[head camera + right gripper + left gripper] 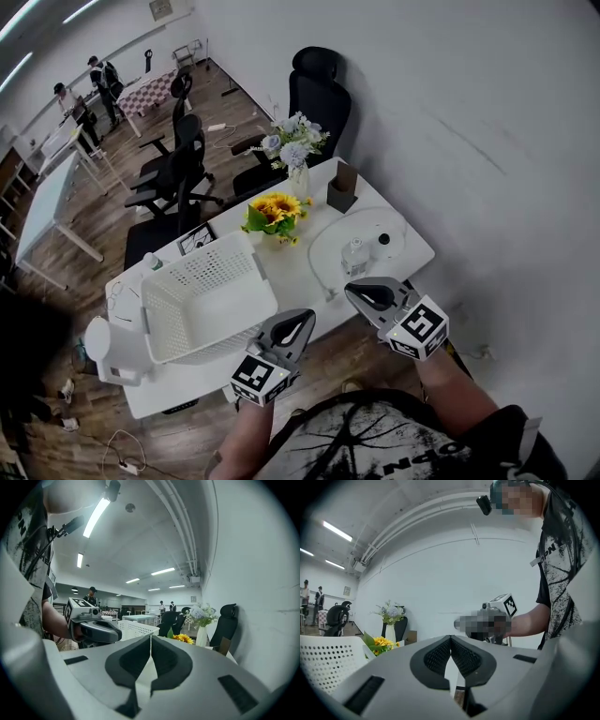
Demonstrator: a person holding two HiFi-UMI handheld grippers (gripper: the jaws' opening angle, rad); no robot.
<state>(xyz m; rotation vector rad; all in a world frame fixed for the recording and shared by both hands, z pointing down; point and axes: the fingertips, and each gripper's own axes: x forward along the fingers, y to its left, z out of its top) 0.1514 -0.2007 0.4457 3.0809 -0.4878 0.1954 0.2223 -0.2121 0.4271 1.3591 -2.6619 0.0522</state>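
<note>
White basket (211,295) sat on the left half of the white table (300,267), with a white jug (112,352) at its 8 o'clock by the table edge. My left gripper (298,323) hovered just off the basket's 4 o'clock corner, jaws clenched together with nothing between them. Sunflowers (274,214) stood at the basket's 1 o'clock, and a vase of pale flowers (295,150) stood beyond them at 12. My right gripper (361,292) hung over the table's near edge, jaws pressed together too, gripping nothing. A small clear bottle (353,255) stood near its 12 o'clock. A brown box (342,190) stood further up.
</note>
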